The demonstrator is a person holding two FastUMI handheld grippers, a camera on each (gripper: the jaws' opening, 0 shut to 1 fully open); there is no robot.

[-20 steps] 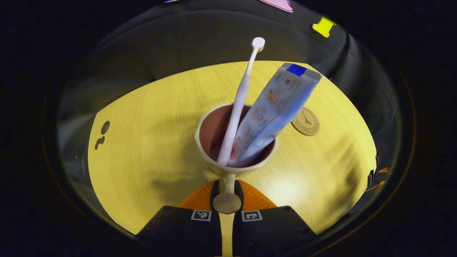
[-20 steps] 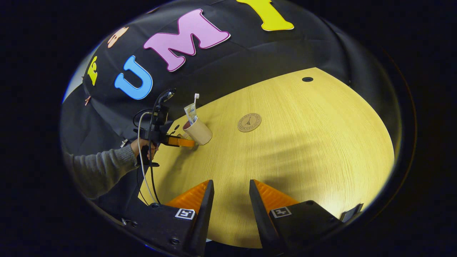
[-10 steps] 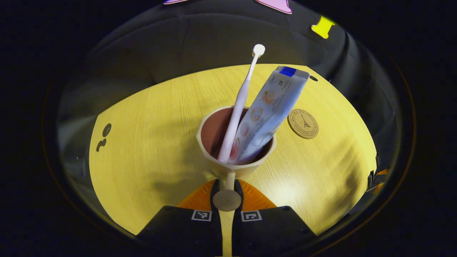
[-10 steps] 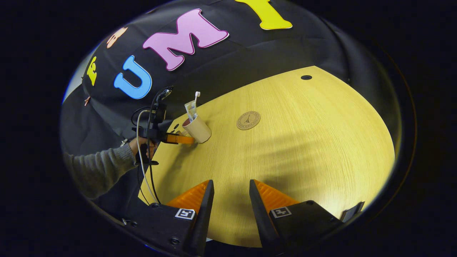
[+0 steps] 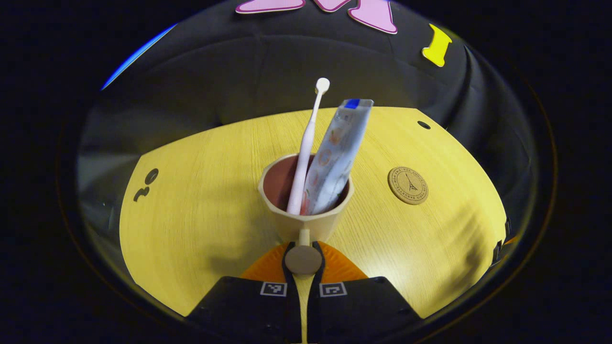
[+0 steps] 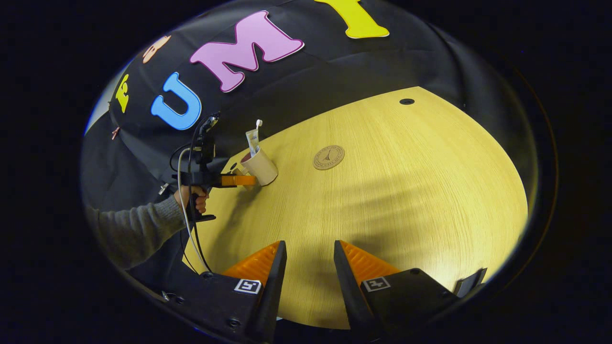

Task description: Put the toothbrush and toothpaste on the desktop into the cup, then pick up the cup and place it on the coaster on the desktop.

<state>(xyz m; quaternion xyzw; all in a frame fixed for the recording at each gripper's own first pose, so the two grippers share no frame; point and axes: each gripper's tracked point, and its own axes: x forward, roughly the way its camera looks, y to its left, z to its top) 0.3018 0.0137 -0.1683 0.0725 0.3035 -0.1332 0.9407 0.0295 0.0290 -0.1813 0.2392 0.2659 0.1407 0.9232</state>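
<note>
A beige cup with a brown inside holds a white toothbrush and a toothpaste tube, both sticking up. My left gripper is shut on the cup's handle and holds the cup nearly upright, seemingly a little above the table. The round cork coaster lies bare to the cup's right. In the right gripper view the cup, the left gripper and the coaster are far off. My right gripper hovers open over the near table edge, holding nothing.
The yellow wooden table has a small cable hole near its far edge and dark cut-outs at the left. A hand in a grey sleeve holds the left gripper, cables trailing.
The left gripper has levelled out, so the cup stands more upright than before. In the right gripper view the cup has shifted slightly left and up. The right gripper barely moved.
</note>
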